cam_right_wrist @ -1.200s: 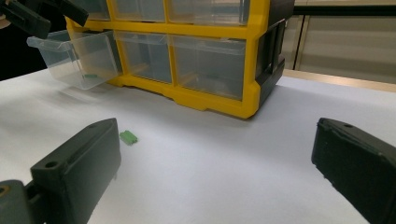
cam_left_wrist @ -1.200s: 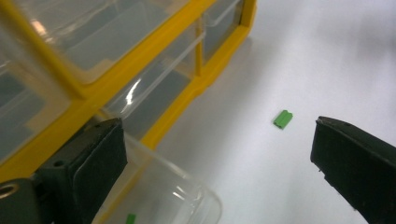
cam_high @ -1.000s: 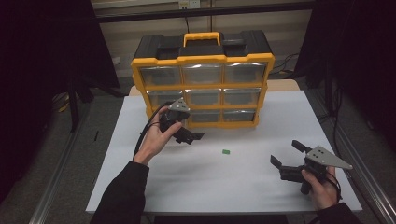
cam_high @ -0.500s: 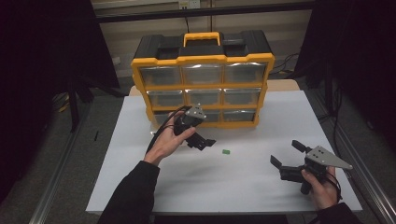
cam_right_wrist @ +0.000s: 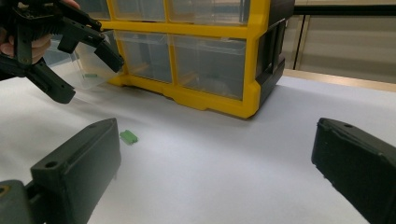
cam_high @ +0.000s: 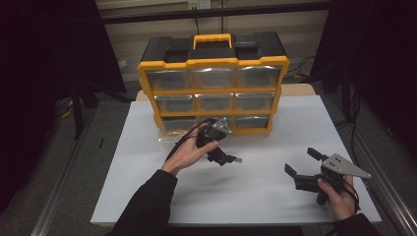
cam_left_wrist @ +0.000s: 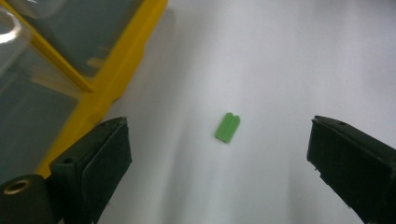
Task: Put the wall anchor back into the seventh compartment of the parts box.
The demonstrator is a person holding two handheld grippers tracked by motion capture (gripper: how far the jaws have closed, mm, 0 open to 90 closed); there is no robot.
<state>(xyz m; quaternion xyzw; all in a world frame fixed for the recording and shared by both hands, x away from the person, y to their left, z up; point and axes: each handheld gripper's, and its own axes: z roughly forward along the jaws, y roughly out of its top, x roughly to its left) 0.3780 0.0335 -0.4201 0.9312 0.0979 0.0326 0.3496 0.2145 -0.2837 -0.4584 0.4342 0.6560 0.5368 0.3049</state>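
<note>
Two sets of tongs were over the white counter [cam_high: 147, 162], w/ nothing gripped in either. Left tongs [cam_high: 230, 160] were spread wide, held tilted down over a small green block [cam_left_wrist: 227, 127]; in the left gripper view the block lay flat on the counter btwn the two black jaws, touching neither. From the high view the green block [cam_high: 238, 160] sat right at the tips of those tongs, near the counter's middle, just in front of the yellow organizer [cam_high: 214, 91]. Person's left hand [cam_high: 189, 152] wrapped the tool body, dark sleeve coming in from the bottom edge.

Right tongs [cam_high: 301, 162] were also spread apart, empty, held low near the counter's right front, well apart from the block. Right hand [cam_high: 337, 196] gripped them from below, grey three-cornered plate on top. In the right gripper view the green block [cam_right_wrist: 128, 136] lay to the left, near the left jaw, w/ the left tongs [cam_right_wrist: 91, 72] hovering farther back, beside the organizer [cam_right_wrist: 205, 100].

Organizer stood upright at the counter's back w/ three rows of clear drawers. One clear drawer [cam_high: 172, 129] at bottom left stuck out forward; contents too dim to tell.
</note>
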